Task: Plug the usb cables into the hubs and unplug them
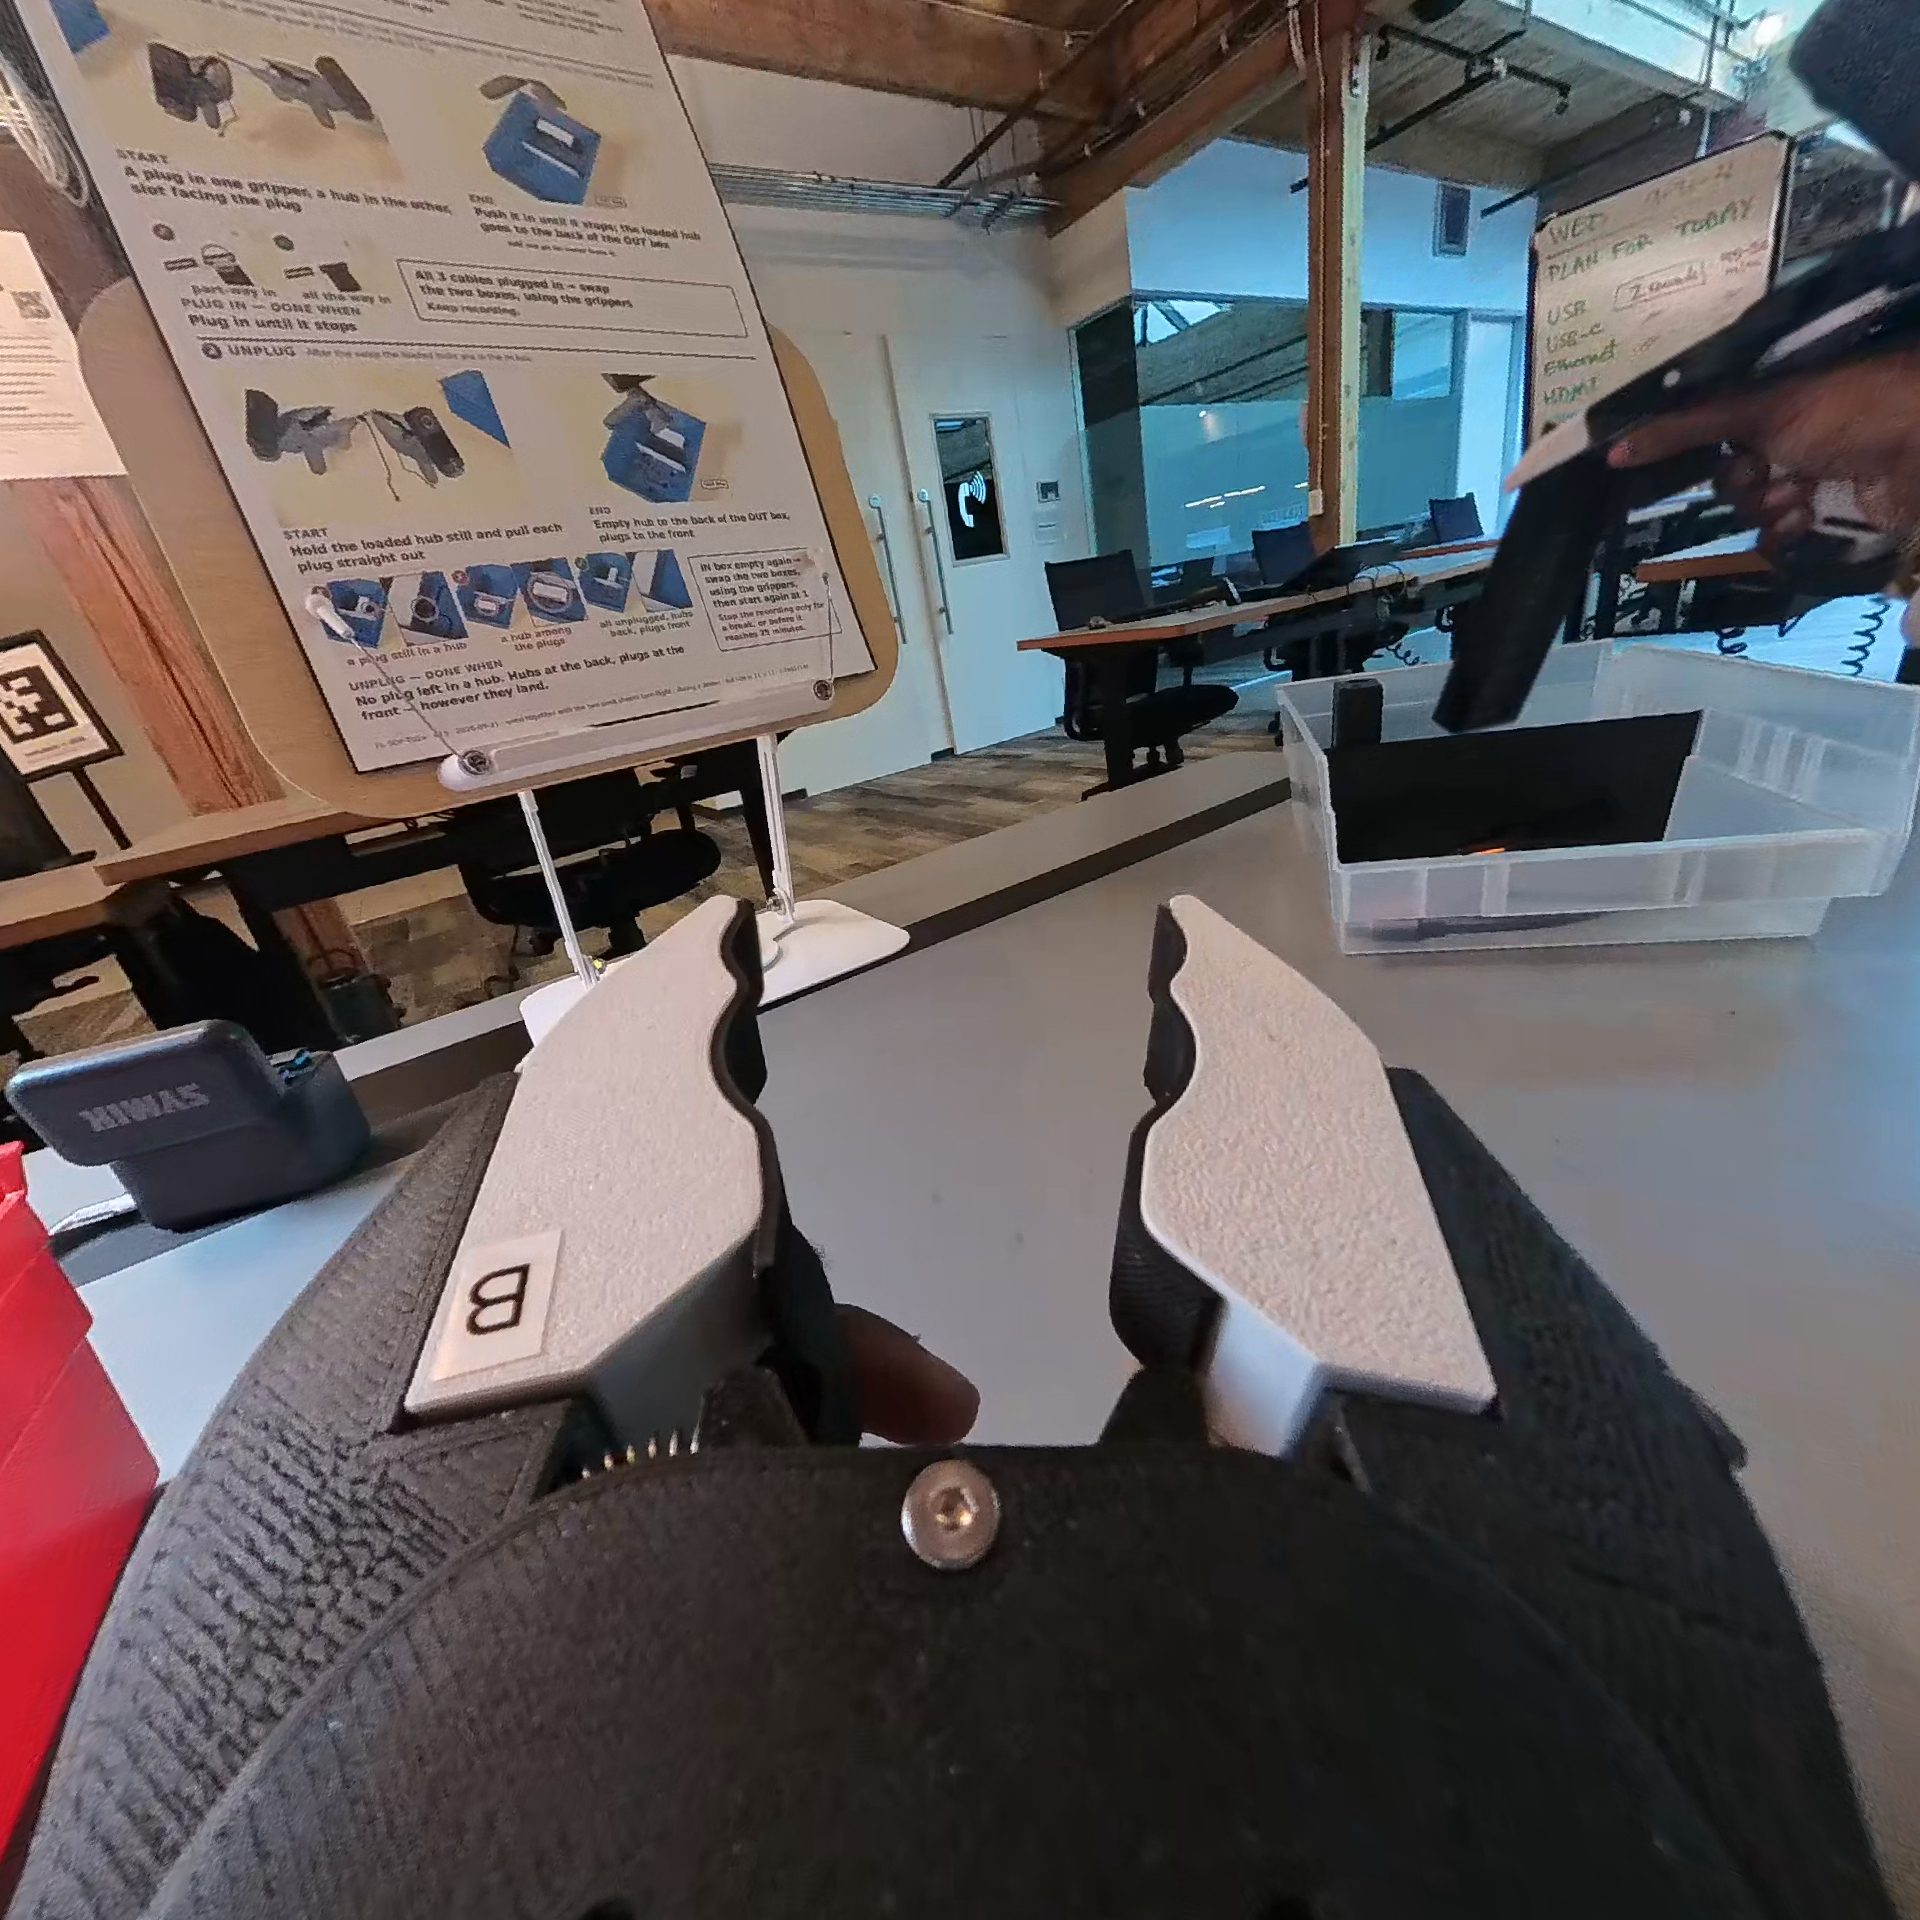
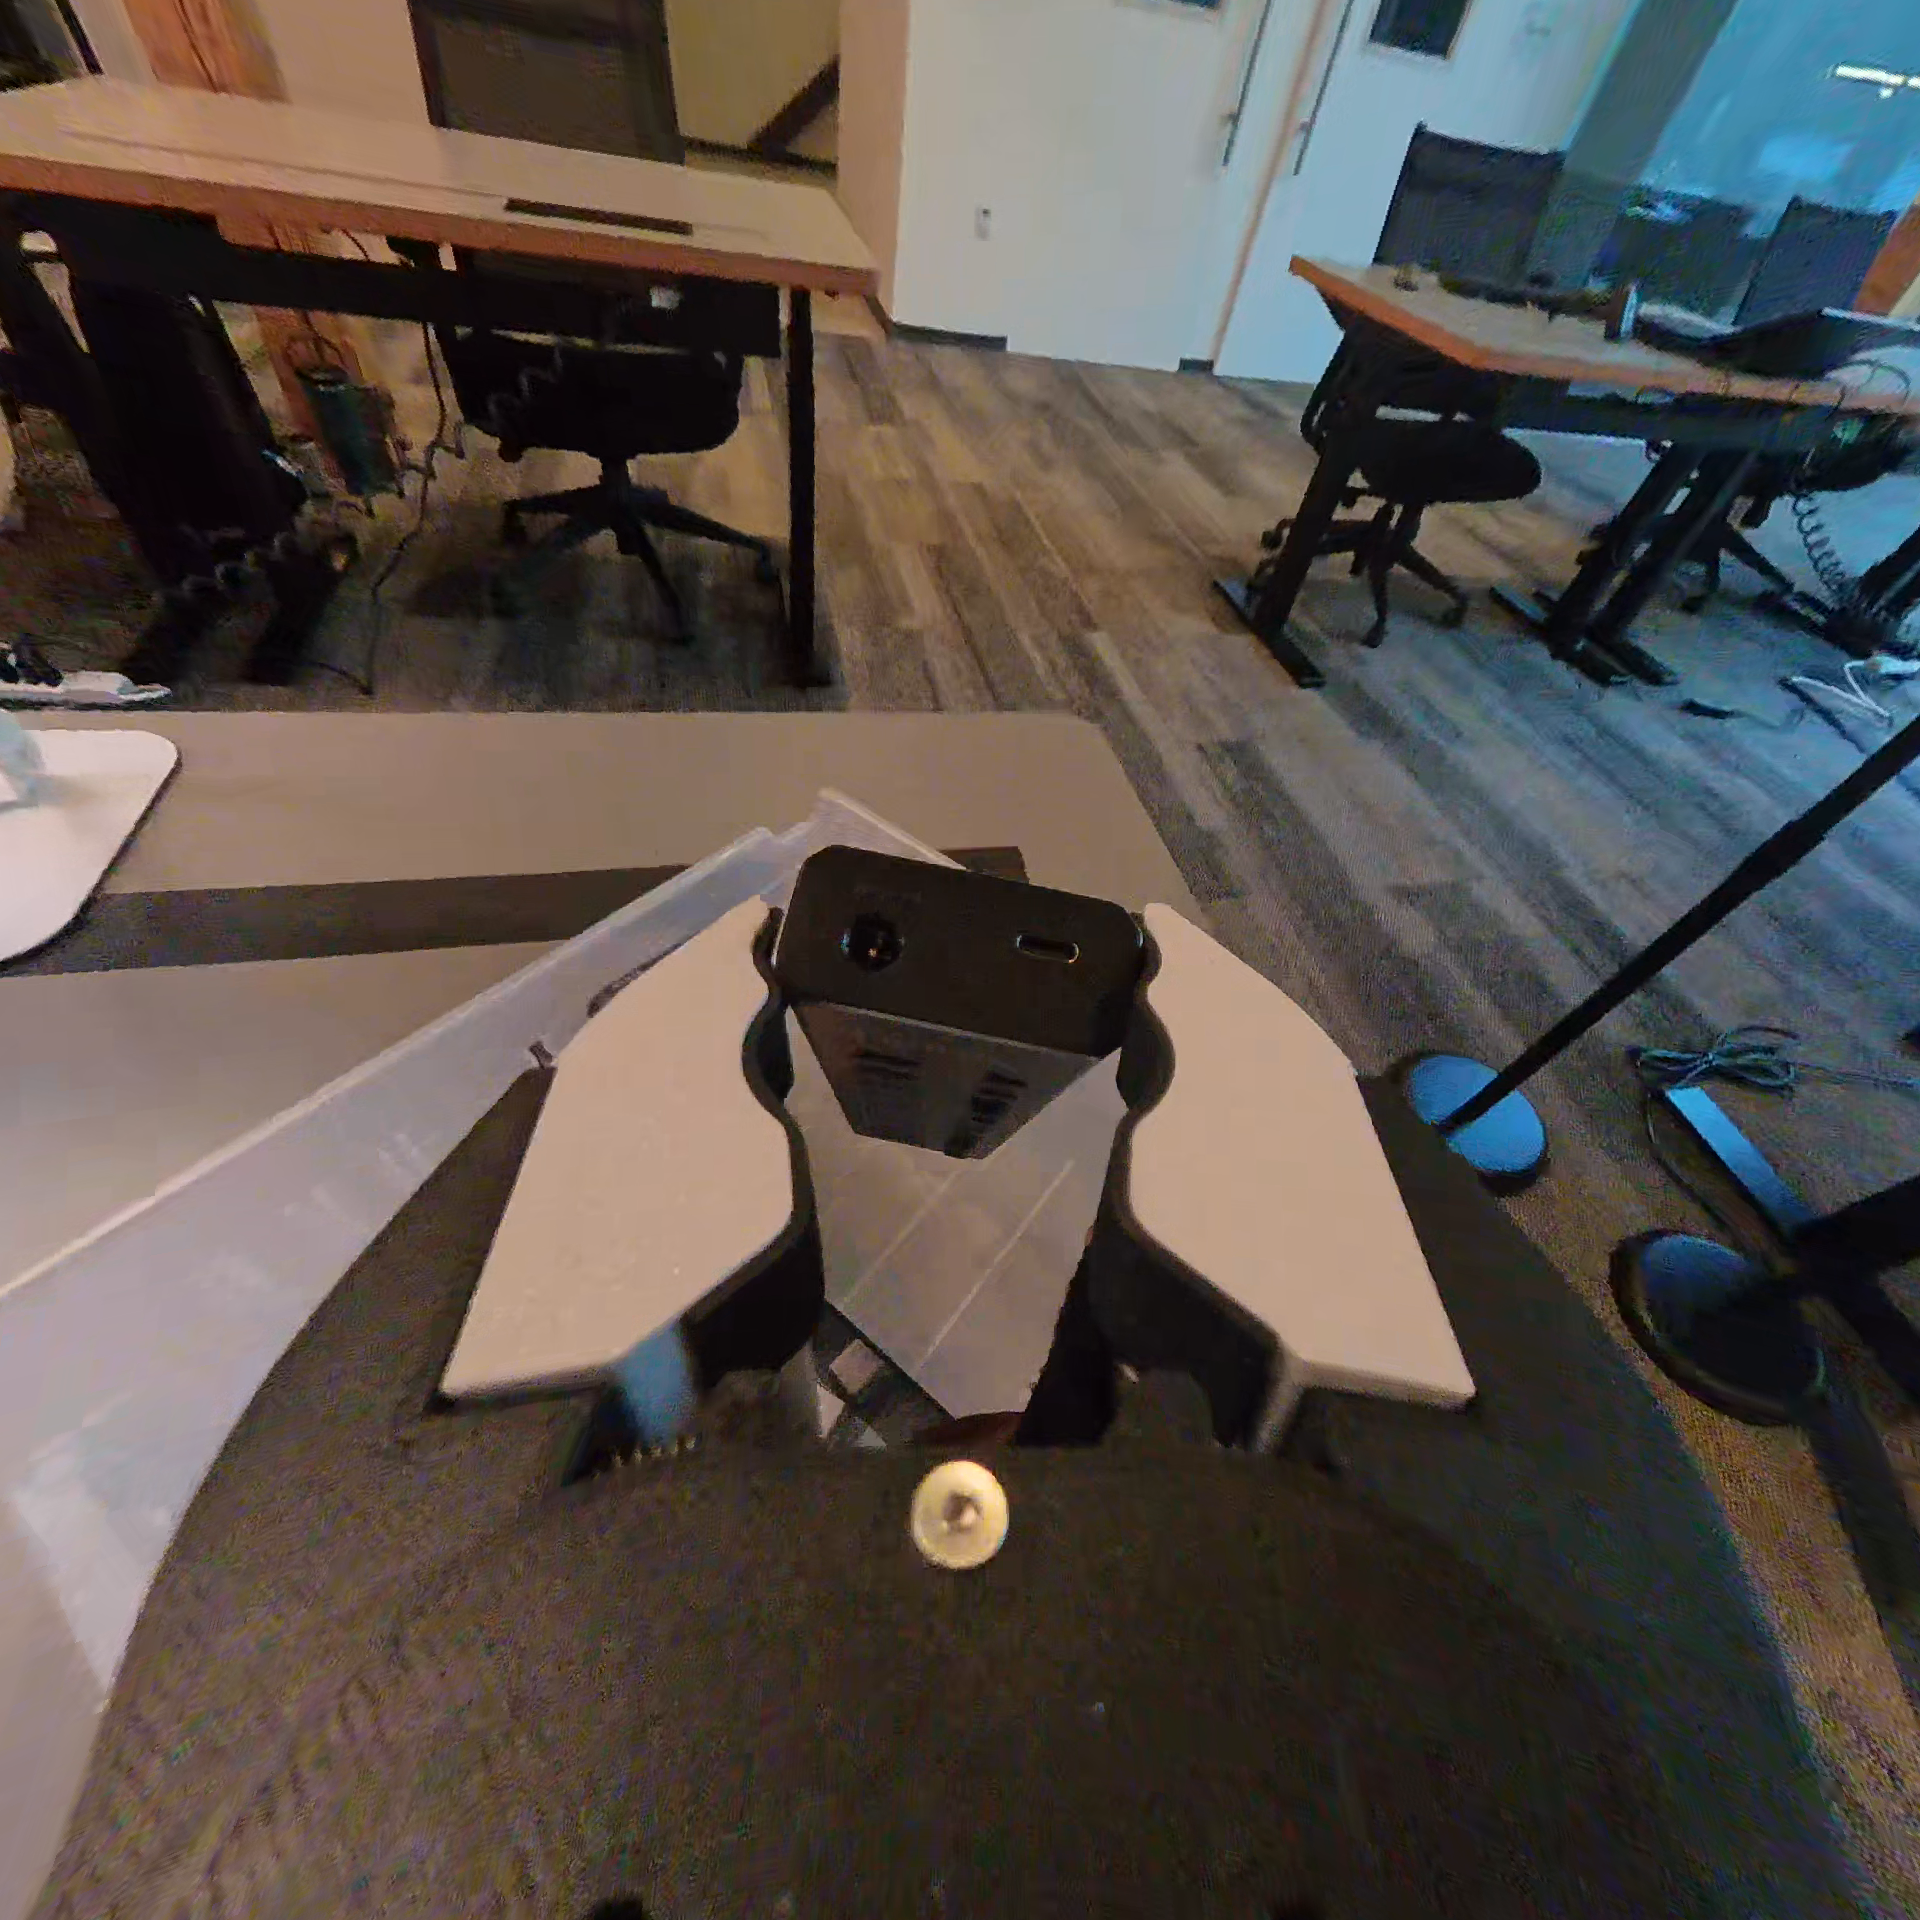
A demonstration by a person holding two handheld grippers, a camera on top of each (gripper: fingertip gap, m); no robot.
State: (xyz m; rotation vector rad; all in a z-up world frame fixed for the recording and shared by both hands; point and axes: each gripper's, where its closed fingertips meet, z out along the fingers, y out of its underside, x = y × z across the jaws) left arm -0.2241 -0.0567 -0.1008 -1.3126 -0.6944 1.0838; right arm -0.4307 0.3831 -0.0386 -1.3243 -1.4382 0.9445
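Jaws of the right gripper (image 2: 956,940) are clamped on a black hub (image 2: 951,997) at their very tips, one white finger (image 2: 665,1143) pressed to each short side; its end face, with a round socket and a small oval port, looks back at the camera, while the body slants down and away between the fingers. Seen from the left wrist view, the same hub (image 1: 1501,608) hangs tilted from that gripper, high over a clear plastic bin (image 1: 1766,821) with a black liner, a hand (image 1: 1808,468) wrapped round the gripper's body; whether the hub's lower end touches the bin cannot be told. Jaws of the left gripper (image 1: 956,971) stand apart and hold nothing — only bare grey desk (image 1: 1039,1122) shows between them; it points level across the desk, low over it, with a fingertip (image 1: 914,1382) showing at the base of the fingers. Beyond stands an instruction board (image 1: 499,364) on a white stand; a dark grey device (image 1: 187,1122) sits at the left — a red box (image 1: 52,1455) just beside it.
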